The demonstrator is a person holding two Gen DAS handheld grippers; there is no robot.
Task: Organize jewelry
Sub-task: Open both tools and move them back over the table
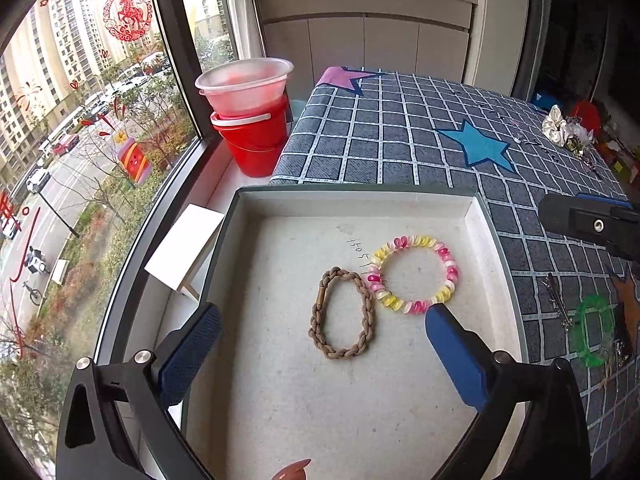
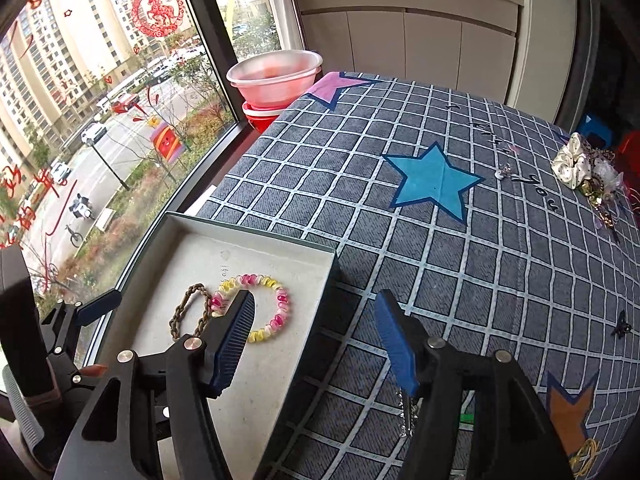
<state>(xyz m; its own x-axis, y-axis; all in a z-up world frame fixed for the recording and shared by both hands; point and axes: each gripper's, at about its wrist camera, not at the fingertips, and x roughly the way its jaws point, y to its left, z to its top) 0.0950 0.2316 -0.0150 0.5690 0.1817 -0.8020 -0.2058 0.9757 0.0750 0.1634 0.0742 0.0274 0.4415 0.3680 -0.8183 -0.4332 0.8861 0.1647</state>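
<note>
Checked blue-grey bedspread [image 2: 400, 240] with star patches, beside a big window; shallow grey tray [image 1: 496, 240] sits at the window edge of the bed. Inside the tray, on its felt floor: brown braided band [image 1: 343, 314] and pink-yellow spiral bracelet [image 1: 416, 274], lying flat, touching where their rims meet. Left gripper [image 1: 322, 330] hovers above the tray, jaws spread wide, nothing between the pads, braided band directly under the gap. Right gripper [image 2: 316, 332] also has its jaws apart and empty, straddling the tray's right wall, one finger over the spiral bracelet, the other over the bedspread.

Outward: green bangle [image 1: 593, 330] and a silver chain piece [image 1: 558, 304] lie on the bedspread just right of the tray; cream scrunchie [image 2: 572, 160] with a tangle of small trinkets at the far right edge; red bucket [image 1: 256, 140] with a plastic basin on top on the sill.

Judgement: two items look placed, next is likely fetching the green bangle. To do it well, come straight down, close one pad inside the ring and one outside its rim, avoid snagging the chain next to it, then release low over bare felt so it doesn't pile on the others
</note>
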